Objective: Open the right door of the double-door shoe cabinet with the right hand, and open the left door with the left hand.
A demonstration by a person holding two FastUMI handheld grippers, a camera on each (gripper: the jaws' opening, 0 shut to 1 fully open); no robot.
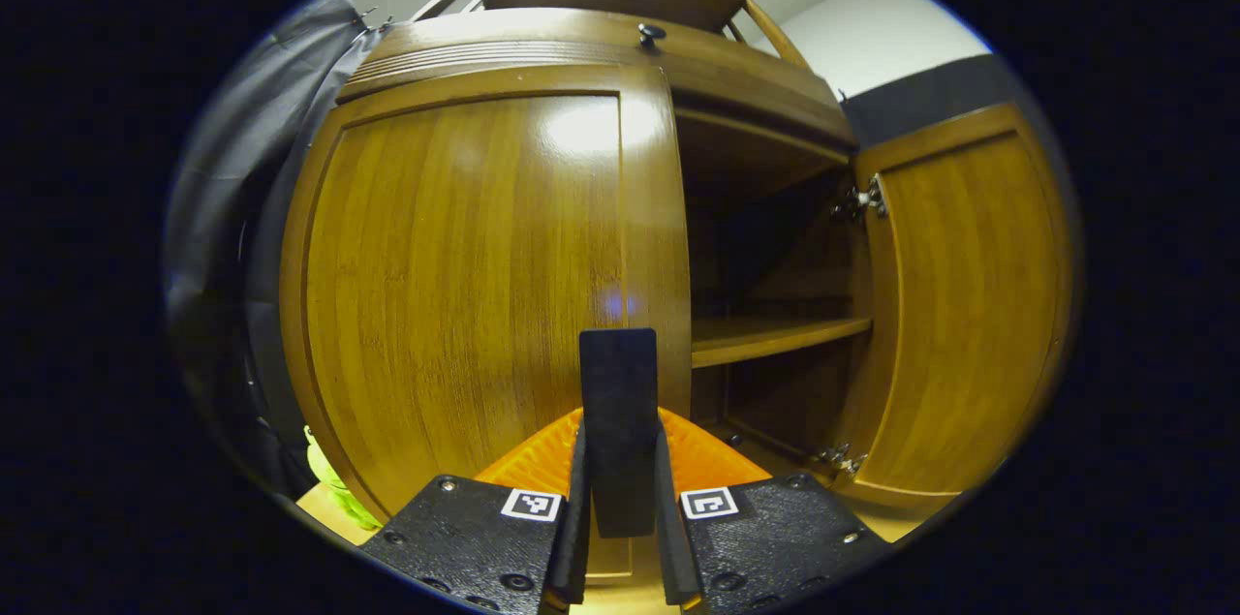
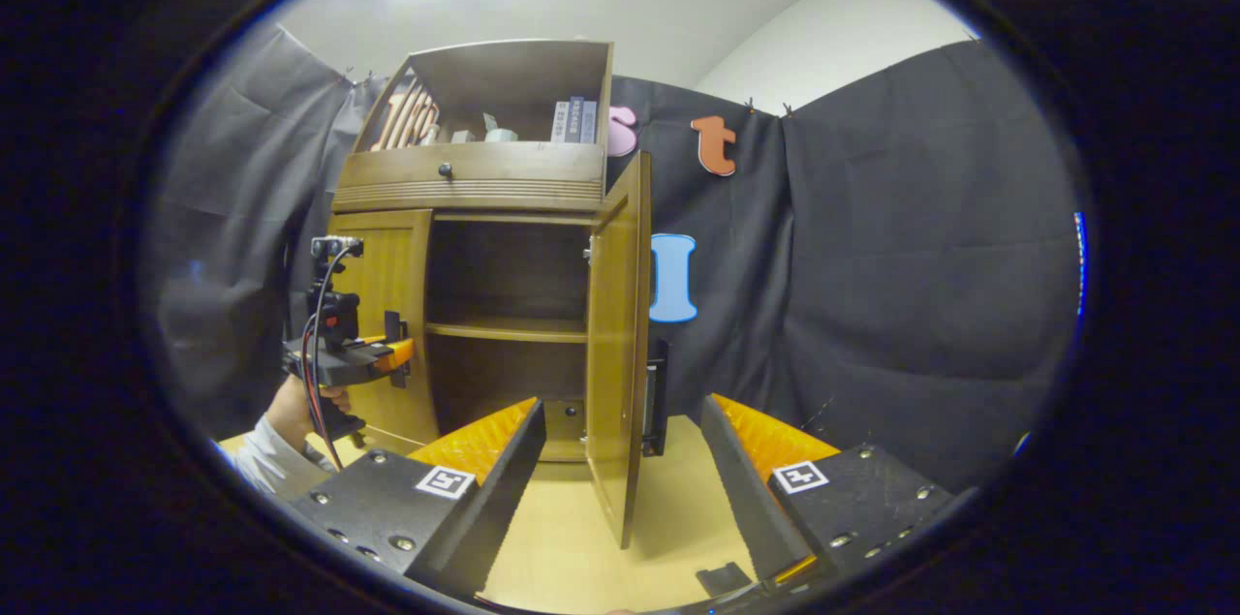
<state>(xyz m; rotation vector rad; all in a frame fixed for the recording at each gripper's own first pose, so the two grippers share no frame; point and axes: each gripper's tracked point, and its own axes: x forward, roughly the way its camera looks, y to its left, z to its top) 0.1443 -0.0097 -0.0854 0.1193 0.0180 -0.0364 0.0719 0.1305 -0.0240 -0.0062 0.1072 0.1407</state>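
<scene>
One door open, one door closed on the shoe cabinet

Two brown wooden doors front the double-door shoe cabinet [image 2: 484, 305]. In the left gripper view, the left gripper [image 1: 618, 460] has its fingers drawn together around a dark flat upright handle [image 1: 618, 402], both fingers pressing its sides. That handle sits at the inner edge of the closed glossy wooden left door [image 1: 465, 286], straight ahead of the gripper. Past the handle, ahead and to the right, the cabinet's dark interior with a wooden shelf [image 1: 775, 336] lies exposed.

In the right gripper view, the right gripper [image 2: 620, 489] is spread wide and holds nothing. The open wooden right door [image 2: 618, 344] stands edge-on just ahead, between the fingers, apart from both. Far ahead and left, a hand [image 2: 300, 407] holds the left gripper against the left door.
</scene>
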